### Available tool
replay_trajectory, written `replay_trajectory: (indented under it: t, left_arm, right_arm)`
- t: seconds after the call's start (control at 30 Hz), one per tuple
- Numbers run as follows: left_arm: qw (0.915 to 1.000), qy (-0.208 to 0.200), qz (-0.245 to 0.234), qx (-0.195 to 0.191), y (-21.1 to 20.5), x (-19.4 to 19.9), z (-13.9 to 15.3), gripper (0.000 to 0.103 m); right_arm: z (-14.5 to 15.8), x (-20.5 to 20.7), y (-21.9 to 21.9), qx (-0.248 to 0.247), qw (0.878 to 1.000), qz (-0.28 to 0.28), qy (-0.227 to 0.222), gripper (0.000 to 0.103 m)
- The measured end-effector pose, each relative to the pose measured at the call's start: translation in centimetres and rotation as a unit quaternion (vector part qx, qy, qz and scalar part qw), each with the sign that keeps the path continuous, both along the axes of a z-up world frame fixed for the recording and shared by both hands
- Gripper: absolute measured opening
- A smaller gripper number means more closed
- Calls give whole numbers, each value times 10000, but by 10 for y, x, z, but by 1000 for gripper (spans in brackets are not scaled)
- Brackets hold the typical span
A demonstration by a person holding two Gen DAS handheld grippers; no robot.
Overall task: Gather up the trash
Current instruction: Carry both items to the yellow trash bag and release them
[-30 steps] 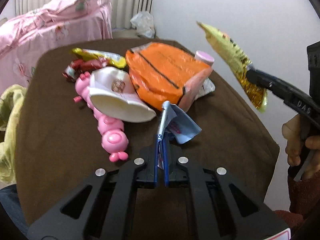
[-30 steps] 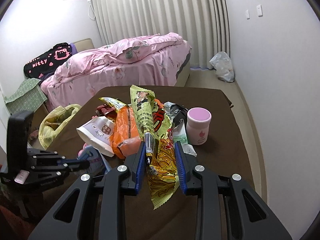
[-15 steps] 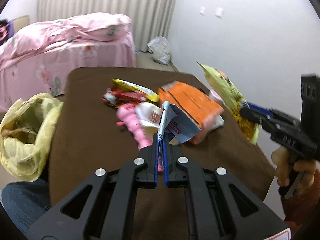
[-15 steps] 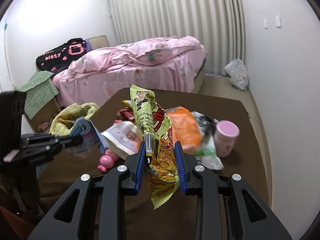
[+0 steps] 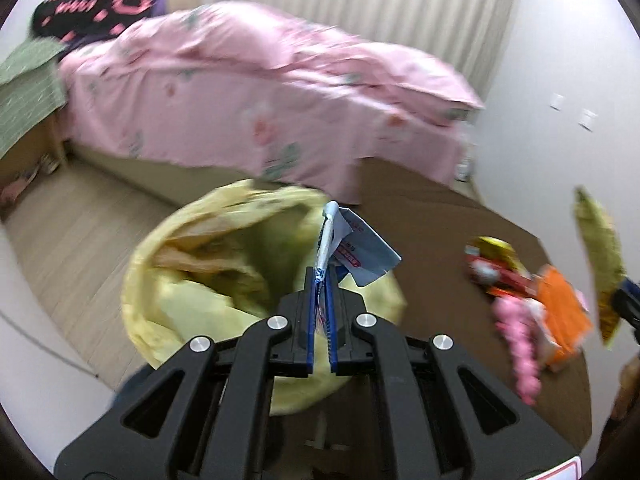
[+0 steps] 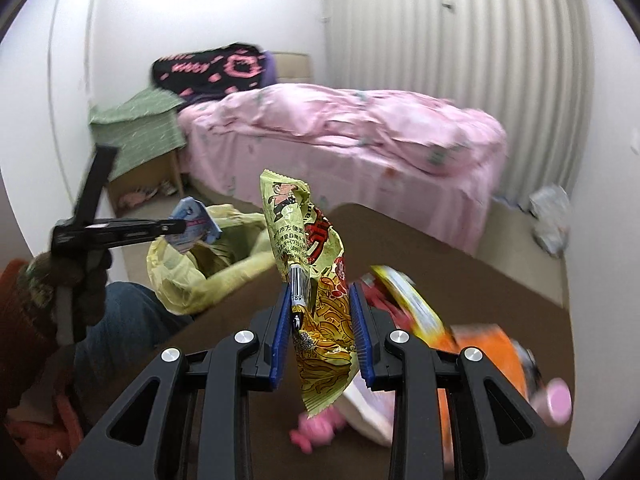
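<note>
both grippers clamp wrappers: left gripper (image 5: 321, 280) blue wrapper (image 5: 360, 248), right gripper (image 6: 322, 320) yellow wrapper (image 6: 316, 280), near yellow bag (image 5: 192, 272).

1. Left tongs (image 5: 320, 312): black frame with triangular cut-outs, four round silver screws, blue ribbed pads.
2. Right tongs (image 6: 322, 332): same black build (blue pads, silver screws).
3. Person: blue jeans (image 6: 120, 320), dark red sleeve (image 6: 20, 312).
</note>
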State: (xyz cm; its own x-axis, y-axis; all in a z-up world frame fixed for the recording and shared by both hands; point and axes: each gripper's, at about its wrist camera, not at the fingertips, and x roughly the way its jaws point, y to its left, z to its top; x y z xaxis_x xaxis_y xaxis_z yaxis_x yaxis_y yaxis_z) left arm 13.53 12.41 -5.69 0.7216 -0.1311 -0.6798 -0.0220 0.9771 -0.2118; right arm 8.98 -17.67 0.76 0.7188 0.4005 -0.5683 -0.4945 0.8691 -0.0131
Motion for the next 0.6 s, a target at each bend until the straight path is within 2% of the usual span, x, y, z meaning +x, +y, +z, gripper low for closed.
replay_trajectory:
  t: [0.07,0.13,0.2,0.33,0.47,0.6]
  left_arm:
    - [9994,286,163,-94,18,21,-17,4]
    - [9968,738,200,-227,30,42,-39,4]
    - [9946,973,304,-172,35,55,-53,4]
    - [9918,998,800,35,52,56,-68,4]
    - [9883,989,1144,172,73,50,-79,4]
    - [9877,904,1273,-36,84,39,-78,4]
  right_arm:
    - [-1,21,23,-128,9996,238,47,27]
    - [-4,43,44,-180,9987,429,228,27]
    - [-10,62,58,-212,9975,539,398,27]
    - [-24,105,98,-245,9931,842,775,27]
    - [-49,144,143,-185,9839,1170,1335,27]
    - [-79,166,179,-365,9709,1476,1850,27]
